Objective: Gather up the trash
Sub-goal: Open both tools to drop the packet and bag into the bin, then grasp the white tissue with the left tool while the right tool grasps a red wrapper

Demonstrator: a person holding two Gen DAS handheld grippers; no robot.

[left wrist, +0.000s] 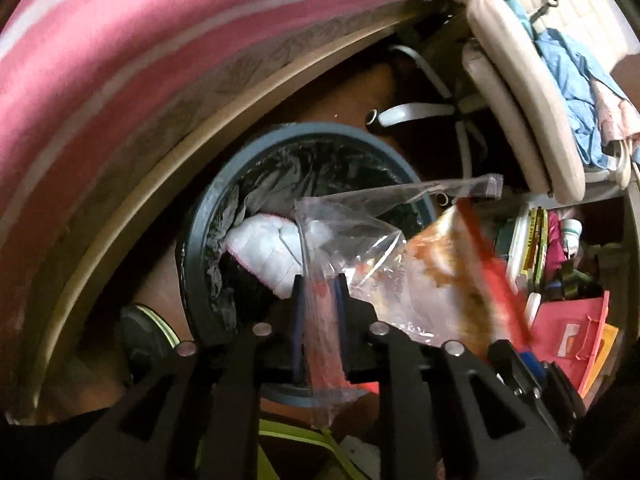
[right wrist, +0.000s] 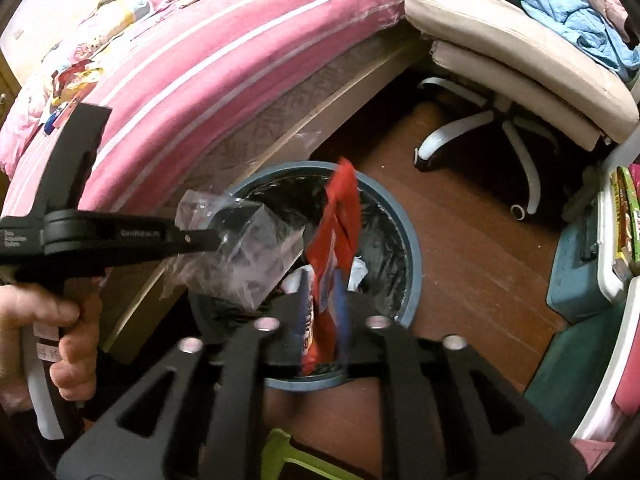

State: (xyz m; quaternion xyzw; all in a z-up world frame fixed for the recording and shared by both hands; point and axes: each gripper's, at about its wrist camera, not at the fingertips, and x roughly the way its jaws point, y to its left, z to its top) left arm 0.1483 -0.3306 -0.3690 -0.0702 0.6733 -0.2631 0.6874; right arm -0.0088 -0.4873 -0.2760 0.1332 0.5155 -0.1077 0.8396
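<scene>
Listing by view, left wrist camera first. Left gripper (left wrist: 320, 286): pointing steeply down over the bin (left wrist: 200, 240), a round blue-grey container lined with a black bag (left wrist: 240, 204). Clear plastic bag (left wrist: 344, 232): lies between the blue-padded fingers (left wrist: 341, 292); jaws stand a little apart, and whether the pads still press on the film cannot be told. Bin contents: white crumpled item with pink edging (left wrist: 264, 248), at the left half of the opening. Red snack wrapper (left wrist: 492, 280): blurred, to the right of the clear bag, over the bin's right rim. Bed (left wrist: 100, 80): pink striped cover, curving along the far left. Office chair (left wrist: 520, 128): cream cushions, far right, with blue cloth (left wrist: 568, 68) on it.

Right wrist camera. Right gripper (right wrist: 322, 292): also angled down above the bin; the red snack wrapper stands upright between its fingers, jaws narrowly parted, grip not certain. Left gripper enters from the left, held by a hand (right wrist: 60, 320) at the near left edge; the clear plastic bag hangs at its tip above the bin's left rim. Wooden floor (right wrist: 460, 240): brown boards, right of the bin. Office chair's white star base stands far right on that floor. Teal box (right wrist: 576, 272): right edge.
</scene>
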